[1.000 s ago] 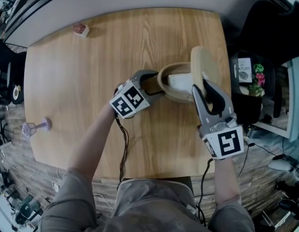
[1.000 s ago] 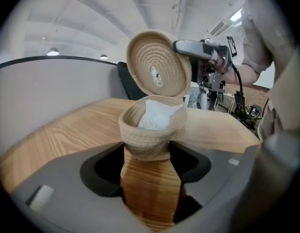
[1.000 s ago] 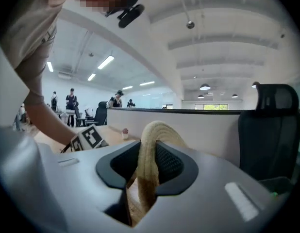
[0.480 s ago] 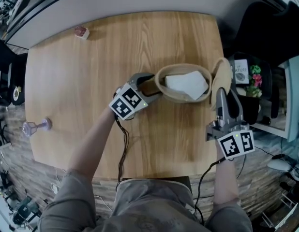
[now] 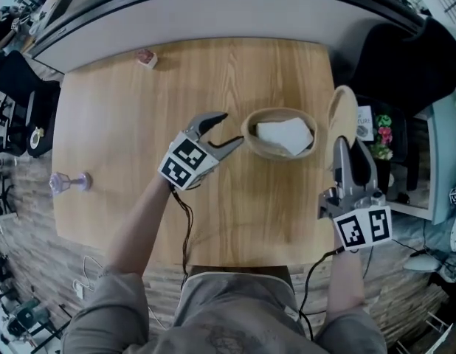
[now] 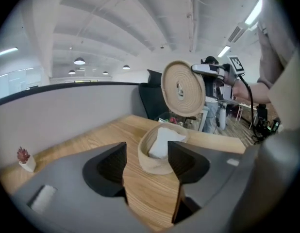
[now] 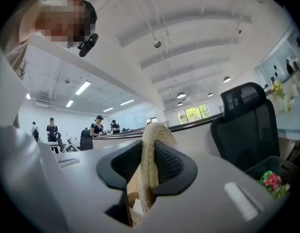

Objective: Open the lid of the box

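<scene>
The box (image 5: 274, 152), round and woven, stands open on the wooden table (image 5: 125, 139) toward its right edge, a white folded piece (image 5: 285, 135) lying inside. Its lid (image 5: 343, 110) is off and stands on edge just past the table's right edge, pinched at the rim by the right gripper (image 5: 349, 147), whose jaws are clamped on it. The left gripper (image 5: 229, 129) sits just left of the box; its jaws are closing with only bare wood between them, one tip just beside the box's left wall. Broad open wood lies left and near of the box. A small potted plant (image 5: 146, 57) sits at the far-left corner and a purple stemmed object (image 5: 68, 181) near the left edge.
</scene>
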`<state>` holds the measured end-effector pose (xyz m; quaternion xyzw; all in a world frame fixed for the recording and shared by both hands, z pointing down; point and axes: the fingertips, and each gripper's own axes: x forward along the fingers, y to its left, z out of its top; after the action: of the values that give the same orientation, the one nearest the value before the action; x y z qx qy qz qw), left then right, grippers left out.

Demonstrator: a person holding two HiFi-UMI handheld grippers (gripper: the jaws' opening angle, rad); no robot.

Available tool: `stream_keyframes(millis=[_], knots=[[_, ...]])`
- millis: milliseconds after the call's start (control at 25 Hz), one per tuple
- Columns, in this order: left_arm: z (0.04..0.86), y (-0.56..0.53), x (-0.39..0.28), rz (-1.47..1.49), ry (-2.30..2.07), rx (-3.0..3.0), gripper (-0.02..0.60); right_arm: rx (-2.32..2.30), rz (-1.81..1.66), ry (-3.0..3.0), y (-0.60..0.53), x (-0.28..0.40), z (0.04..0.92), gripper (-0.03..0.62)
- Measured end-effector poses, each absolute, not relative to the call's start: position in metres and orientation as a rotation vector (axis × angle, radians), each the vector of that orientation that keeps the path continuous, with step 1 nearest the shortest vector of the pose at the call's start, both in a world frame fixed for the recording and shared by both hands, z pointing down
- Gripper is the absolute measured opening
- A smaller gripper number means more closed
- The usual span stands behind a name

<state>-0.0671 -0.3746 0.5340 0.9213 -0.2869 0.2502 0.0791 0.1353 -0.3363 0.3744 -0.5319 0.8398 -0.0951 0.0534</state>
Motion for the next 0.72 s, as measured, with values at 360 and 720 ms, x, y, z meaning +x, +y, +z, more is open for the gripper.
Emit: stream_keyframes(millis=[360, 720], knots=[[0.399, -0.343, -0.095, 0.487, -1.181, 2.826, 0.156, -1.478, -0.134, 2.580, -0.283, 0.118, 0.260, 0.092], [0.294, -0.274, -0.102, 0.248, -1.234, 2.893, 0.120, -1.409, -0.056, 2.586, -0.220, 0.109, 0.192, 0.092]])
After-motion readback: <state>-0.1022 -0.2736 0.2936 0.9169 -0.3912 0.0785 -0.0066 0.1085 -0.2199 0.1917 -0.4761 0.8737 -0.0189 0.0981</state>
